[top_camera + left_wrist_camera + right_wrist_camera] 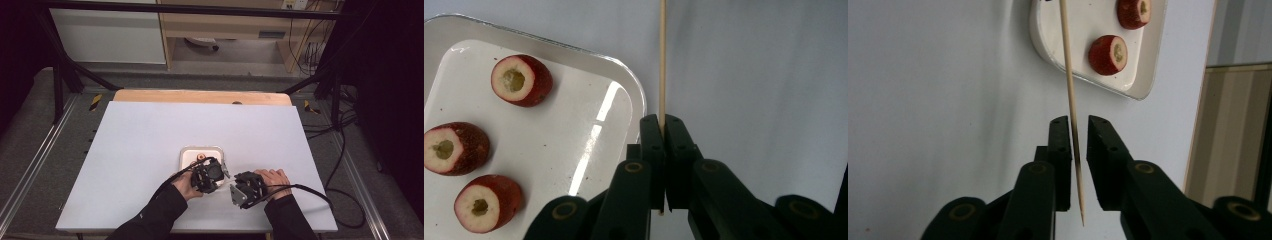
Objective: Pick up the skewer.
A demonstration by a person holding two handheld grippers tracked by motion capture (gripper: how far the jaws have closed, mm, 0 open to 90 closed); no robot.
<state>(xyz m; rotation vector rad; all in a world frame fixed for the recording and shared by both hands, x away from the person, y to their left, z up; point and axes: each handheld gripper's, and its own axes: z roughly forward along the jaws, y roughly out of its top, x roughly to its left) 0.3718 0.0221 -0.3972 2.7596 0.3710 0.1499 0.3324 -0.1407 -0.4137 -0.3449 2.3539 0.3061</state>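
Observation:
A thin wooden skewer point(662, 60) runs straight up from my left gripper point(662, 120), which is shut on it just right of a white tray point(624, 65). Three red cored fruit pieces point(521, 80) lie on that tray. In the right gripper view the skewer point(1068, 75) passes between the jaws of my right gripper point(1078, 122). A gap shows beside it, so the pads do not clamp it, and its pointed end hangs below them. In the high view the left gripper point(220, 176) and right gripper point(235, 189) sit close together just in front of the tray point(186, 152).
The white table top point(150, 125) spreads wide to the left and behind the tray. A wooden strip point(200, 96) borders its far edge. A black cable point(320, 197) trails off to the right, and black frame posts point(57, 85) stand at the far corners.

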